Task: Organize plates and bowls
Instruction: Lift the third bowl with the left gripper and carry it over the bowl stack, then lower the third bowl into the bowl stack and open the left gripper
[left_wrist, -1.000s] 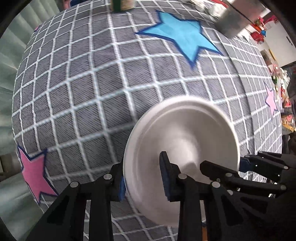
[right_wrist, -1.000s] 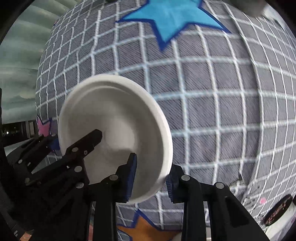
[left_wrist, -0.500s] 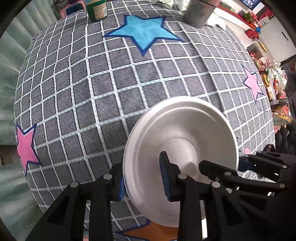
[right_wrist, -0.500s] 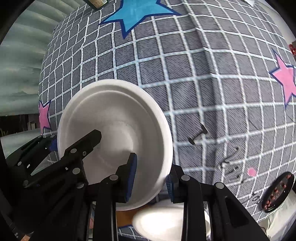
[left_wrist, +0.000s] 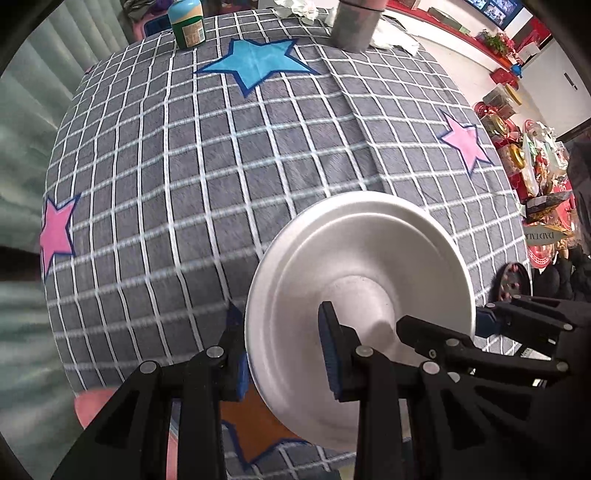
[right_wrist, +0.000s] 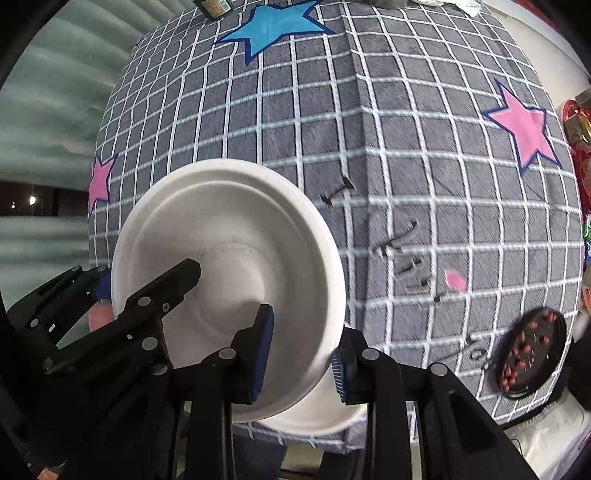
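Bowl: white, matt, moulded like pressed paper pulp or foam; smooth with faint concentric ridges. A second white dish of the same dull finish shows low in the right wrist view.

Tablecloth: grey woven cloth, fine ribbed texture, white grid lines, flat-coloured stars, one crease running down it.

Left gripper and right gripper: black matt plastic with small bright metal pins; blue pads look ribbed, rubbery.

Cylinder, top of left view: dull grey metal.

Round tray, lower right: dark, glossy.
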